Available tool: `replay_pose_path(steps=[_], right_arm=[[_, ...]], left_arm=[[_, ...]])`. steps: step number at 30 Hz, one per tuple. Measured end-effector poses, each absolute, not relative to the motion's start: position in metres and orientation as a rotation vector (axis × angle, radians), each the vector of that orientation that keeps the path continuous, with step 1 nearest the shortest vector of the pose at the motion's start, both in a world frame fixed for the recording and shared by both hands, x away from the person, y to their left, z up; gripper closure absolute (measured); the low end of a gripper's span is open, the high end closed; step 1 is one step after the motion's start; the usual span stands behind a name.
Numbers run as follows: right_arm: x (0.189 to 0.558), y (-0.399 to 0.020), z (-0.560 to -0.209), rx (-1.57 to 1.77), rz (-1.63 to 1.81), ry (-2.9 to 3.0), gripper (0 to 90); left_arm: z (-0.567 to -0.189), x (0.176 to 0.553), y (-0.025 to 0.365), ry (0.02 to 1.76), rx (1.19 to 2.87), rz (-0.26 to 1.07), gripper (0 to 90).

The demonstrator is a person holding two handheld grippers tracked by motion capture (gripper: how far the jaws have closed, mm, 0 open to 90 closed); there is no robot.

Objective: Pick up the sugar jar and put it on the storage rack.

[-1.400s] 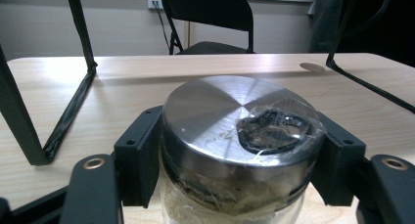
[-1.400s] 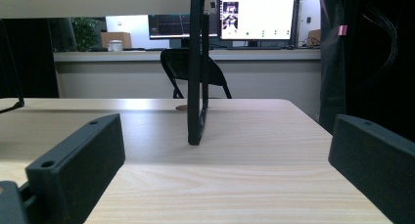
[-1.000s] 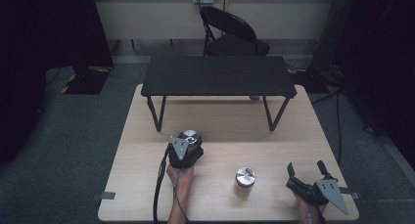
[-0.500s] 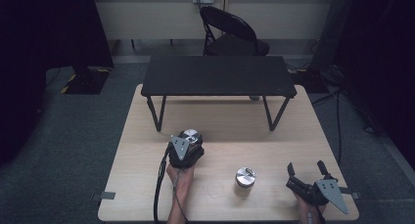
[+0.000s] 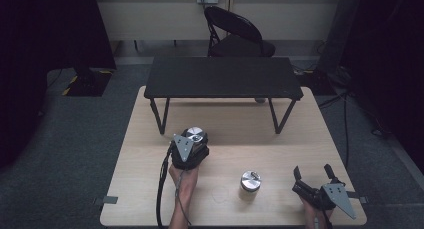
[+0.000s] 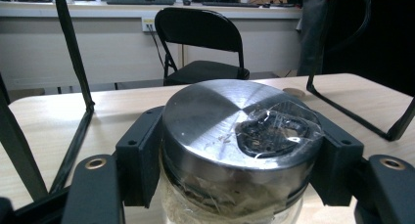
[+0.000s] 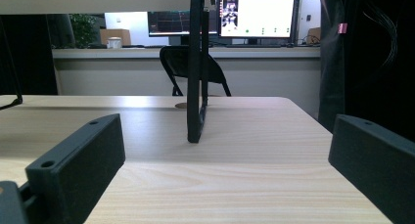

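A glass jar with a shiny metal lid (image 6: 235,131) stands on the wooden table (image 5: 240,139), left of the middle. My left gripper (image 6: 240,160) is shut on it, one black jaw pressed against each side just under the lid. From above, that jar (image 5: 195,133) shows just ahead of the left gripper (image 5: 194,140) and its grey plate. A second, similar jar (image 5: 250,180) stands free near the front edge. By the front right corner my right gripper (image 5: 312,171) rests low over the table, open, with nothing between its jaws (image 7: 227,160).
A low black stand (image 5: 222,76) on thin legs spans the back half of the table; one leg (image 7: 195,87) rises ahead of the right gripper. A black folding chair (image 5: 235,31) sits beyond the table. Bare wood lies between the two jars.
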State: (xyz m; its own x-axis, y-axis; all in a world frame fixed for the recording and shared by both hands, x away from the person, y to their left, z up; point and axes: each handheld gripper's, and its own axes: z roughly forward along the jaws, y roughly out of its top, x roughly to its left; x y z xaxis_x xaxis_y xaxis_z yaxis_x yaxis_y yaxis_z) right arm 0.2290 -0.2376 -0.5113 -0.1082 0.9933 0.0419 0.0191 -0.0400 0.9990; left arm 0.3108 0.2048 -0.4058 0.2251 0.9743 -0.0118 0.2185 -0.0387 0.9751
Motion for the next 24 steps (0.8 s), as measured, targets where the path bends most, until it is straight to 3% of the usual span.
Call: replay_pose_path(steps=[24], right_arm=[[0.228, -0.238, -0.513, 1.202, 1.322, 1.27, 0.0]], left_arm=[[-0.352, 0.302, 0.203, 1.106, 1.473, 0.957, 33.0]])
